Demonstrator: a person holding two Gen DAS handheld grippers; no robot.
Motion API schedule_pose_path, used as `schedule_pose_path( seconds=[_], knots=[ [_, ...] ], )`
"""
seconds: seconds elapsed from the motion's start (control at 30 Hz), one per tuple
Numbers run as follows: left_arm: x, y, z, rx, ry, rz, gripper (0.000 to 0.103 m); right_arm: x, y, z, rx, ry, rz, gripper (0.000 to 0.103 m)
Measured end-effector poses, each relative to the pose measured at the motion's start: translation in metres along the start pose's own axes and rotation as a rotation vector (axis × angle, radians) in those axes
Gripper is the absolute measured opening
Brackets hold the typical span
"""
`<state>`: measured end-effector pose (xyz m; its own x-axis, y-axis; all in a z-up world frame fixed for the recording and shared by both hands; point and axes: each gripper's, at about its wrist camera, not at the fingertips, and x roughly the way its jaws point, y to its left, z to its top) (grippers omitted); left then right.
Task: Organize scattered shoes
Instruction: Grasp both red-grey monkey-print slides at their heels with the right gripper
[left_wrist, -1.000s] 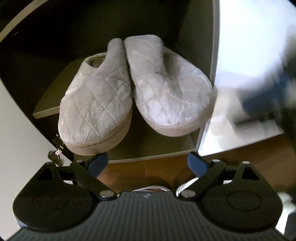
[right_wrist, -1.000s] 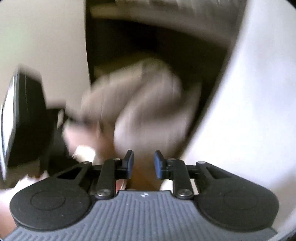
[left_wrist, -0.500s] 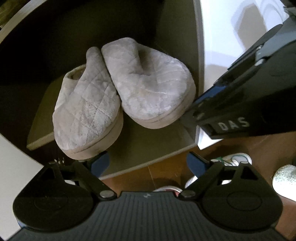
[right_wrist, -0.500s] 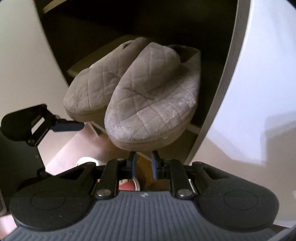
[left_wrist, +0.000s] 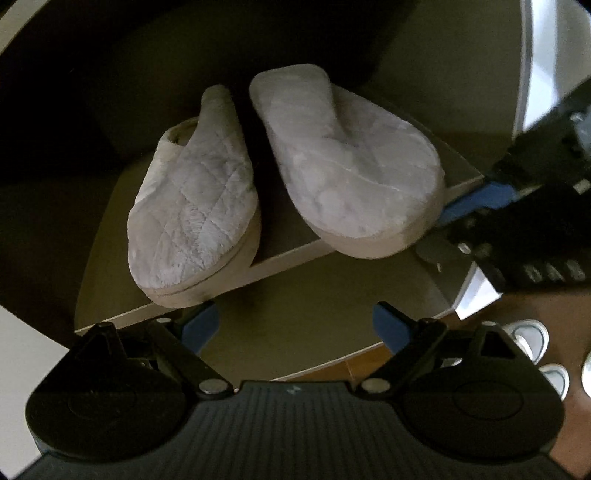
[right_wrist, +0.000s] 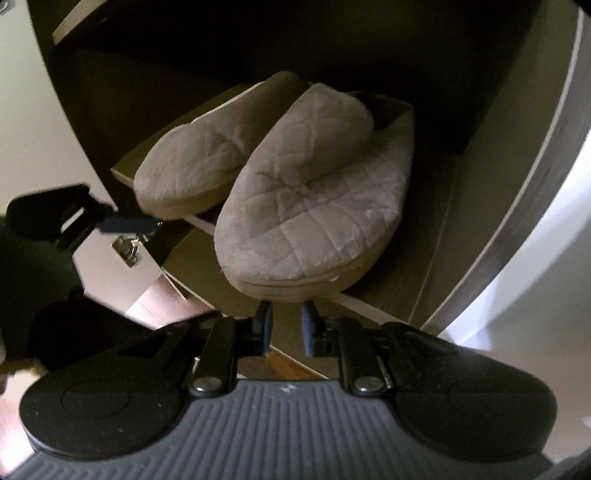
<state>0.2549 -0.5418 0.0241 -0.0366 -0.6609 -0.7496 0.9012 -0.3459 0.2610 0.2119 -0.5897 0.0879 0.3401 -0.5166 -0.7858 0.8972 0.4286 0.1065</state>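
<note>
We could not see the back of the shelf (left_wrist: 295, 254), lost in deep shadow. The right gripper (left_wrist: 476, 199) was cut off by the left view's right edge, its lettering blurred. White shoes (left_wrist: 532, 336) at the lower right edge were only partly visible.

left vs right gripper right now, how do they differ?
Left gripper stands wide open; right gripper is nearly closed. Left sits before the left slipper, right before the right slipper. Both hold nothing and face the shelf.
</note>
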Motion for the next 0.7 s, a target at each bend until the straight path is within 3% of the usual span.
schedule_pose_path(
  seconds=[0.13, 0.23, 0.37, 0.47, 0.57, 0.7],
  knots=[
    [-0.019, -0.014, -0.022, -0.181, 0.036, 0.015, 0.093, -0.025, -0.004, -0.012, -0.103, 0.032, 0.03, 0.016],
    [-0.044, -0.037, -0.069, -0.476, 0.176, 0.084, 0.093, -0.04, -0.006, -0.026, -0.192, 0.121, 0.108, 0.016],
    [-0.083, -0.052, -0.156, -0.752, 0.331, 0.201, 0.093, -0.039, 0.0, -0.045, -0.282, 0.285, 0.246, 0.023],
    [-0.092, -0.058, -0.191, -0.916, 0.443, 0.332, 0.093, -0.019, 0.024, -0.058, -0.381, 0.36, 0.333, 0.032],
    [-0.105, -0.047, -0.218, -1.076, 0.536, 0.46, 0.093, -0.002, 0.053, -0.085, -0.516, 0.378, 0.367, 0.038],
    [-0.114, -0.039, -0.286, -1.239, 0.551, 0.532, 0.093, 0.069, 0.104, -0.11, -0.648, 0.351, 0.391, 0.044]
  ],
)
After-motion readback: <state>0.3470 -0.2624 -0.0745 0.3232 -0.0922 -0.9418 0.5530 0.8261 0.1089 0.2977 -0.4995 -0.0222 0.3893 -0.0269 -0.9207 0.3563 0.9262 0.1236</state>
